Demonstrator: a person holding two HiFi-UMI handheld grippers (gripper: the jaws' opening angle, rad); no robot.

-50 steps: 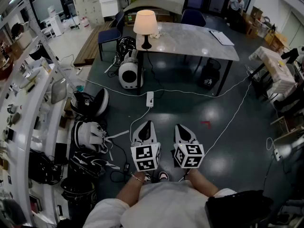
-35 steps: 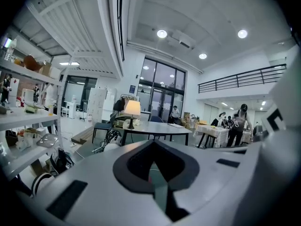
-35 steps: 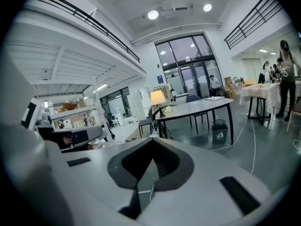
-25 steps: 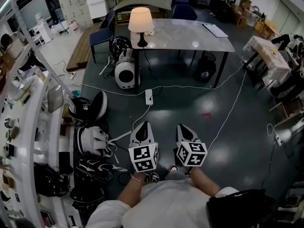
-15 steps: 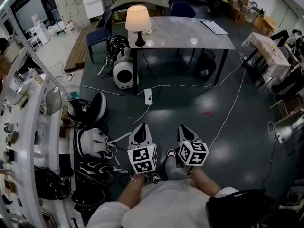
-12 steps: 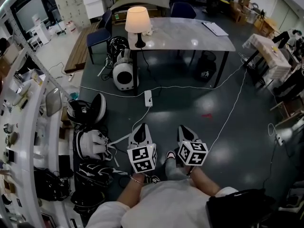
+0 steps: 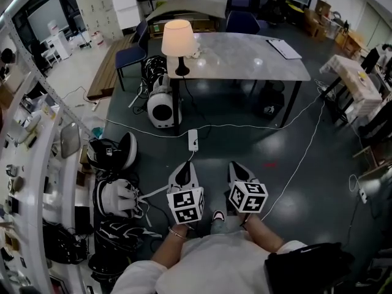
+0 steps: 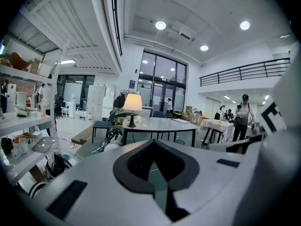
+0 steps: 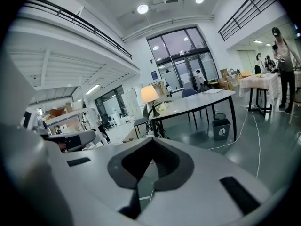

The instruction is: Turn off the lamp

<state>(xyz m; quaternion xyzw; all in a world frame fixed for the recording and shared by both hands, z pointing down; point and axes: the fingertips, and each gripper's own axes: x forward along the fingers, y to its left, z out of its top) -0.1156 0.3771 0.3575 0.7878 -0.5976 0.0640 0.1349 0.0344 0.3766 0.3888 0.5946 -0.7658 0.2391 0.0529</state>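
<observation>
1. Head view showed few containers: some cardboard boxes [image 7: 321, 8] stood at the far right of the room, and what they held could not be seen.
2. Right gripper view showed 1 dark bin [image 9: 221, 127] with a white mark, standing on the floor under the table [image 7: 245, 57]; its inside was not visible.
3. At the left a white shelf rack [image 7: 37, 158] carried many small things, too small to name.
4. The table had a grey stone-like top and dark legs. It stood on a dark, shiny floor [image 7: 245, 158] in a big hall with tall windows [image 8: 162, 81].
5. Some papers [image 7: 285, 48] lay near the right end of the table, and a blue chair [image 7: 131, 54] stood at its left end.
6. A white power strip [image 7: 193, 139] lay on the floor between the person [image 7: 208, 259] and the table, with a white cable [image 7: 245, 126] running across the floor near it. A round white machine [image 7: 162, 108] stood just beside the left table leg, and black and white helmet-like things [image 7: 113, 152] lay near the rack.
7. The lamp [image 7: 178, 38] stood upright on the left end of the table. Its cream shade glowed, so it was on; its foot was dark and thin. A small white crumpled thing [image 7: 196, 52] lay just beside the foot.
8. The left gripper [image 7: 185, 167] and the right gripper [image 7: 236, 166] were side by side in front of the person, both pointing toward the table and well apart from the lamp. The 2 jaws of each were pressed fully together, with nothing between them.
</observation>
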